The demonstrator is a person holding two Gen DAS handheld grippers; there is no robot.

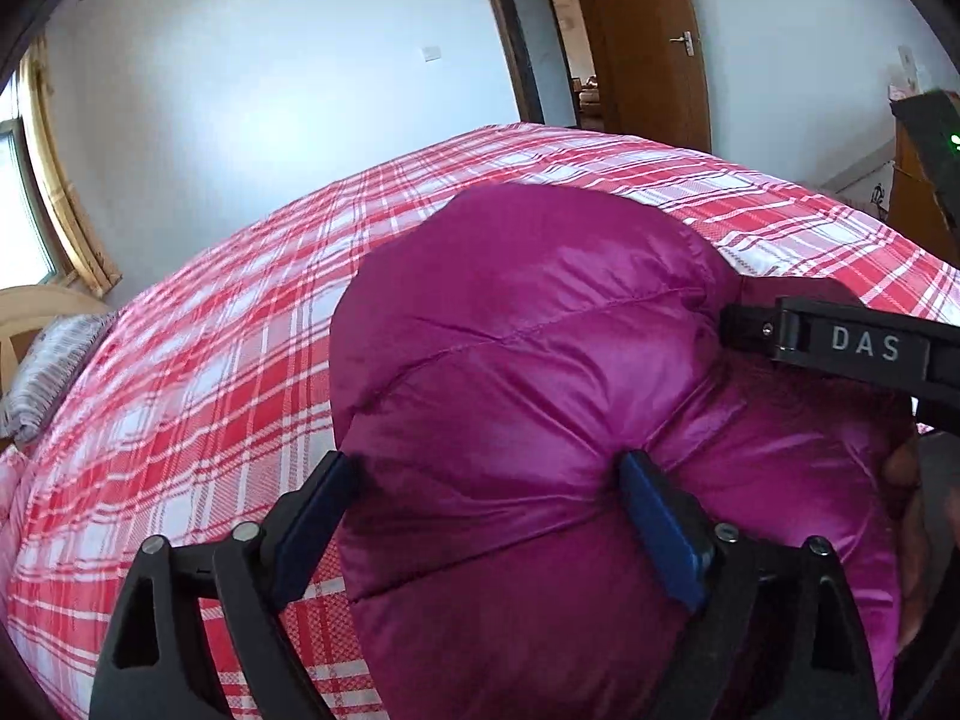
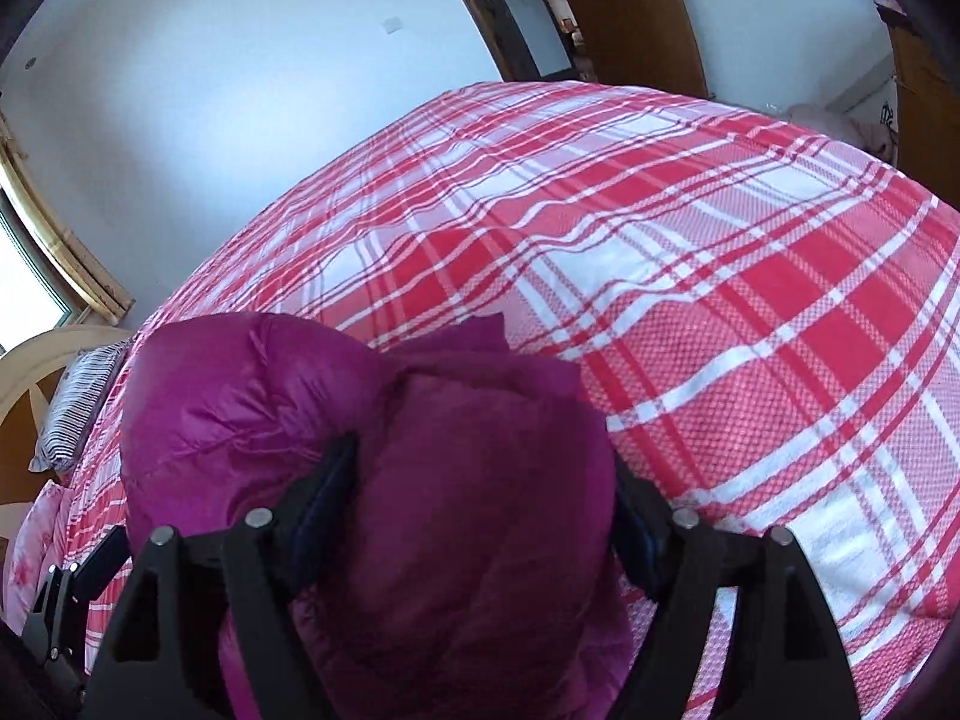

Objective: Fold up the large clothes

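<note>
A magenta quilted down jacket (image 1: 528, 324) lies bunched on the red and white plaid bed (image 1: 228, 324). My left gripper (image 1: 486, 516) has its blue-padded jaws wide apart with a thick puffy bulge of the jacket filling the gap between them. My right gripper (image 2: 480, 498) also has its jaws wide apart around a thick fold of the same jacket (image 2: 456, 480). The right gripper's black body shows in the left wrist view (image 1: 840, 348), pressed against the jacket's right side. The left gripper shows at the lower left of the right wrist view (image 2: 66, 594).
The plaid bed (image 2: 720, 300) spreads far and to the right. A striped pillow (image 1: 48, 372) and a pale headboard (image 1: 36, 312) are at the left. A wooden door (image 1: 648, 42) and a white wall stand beyond the bed.
</note>
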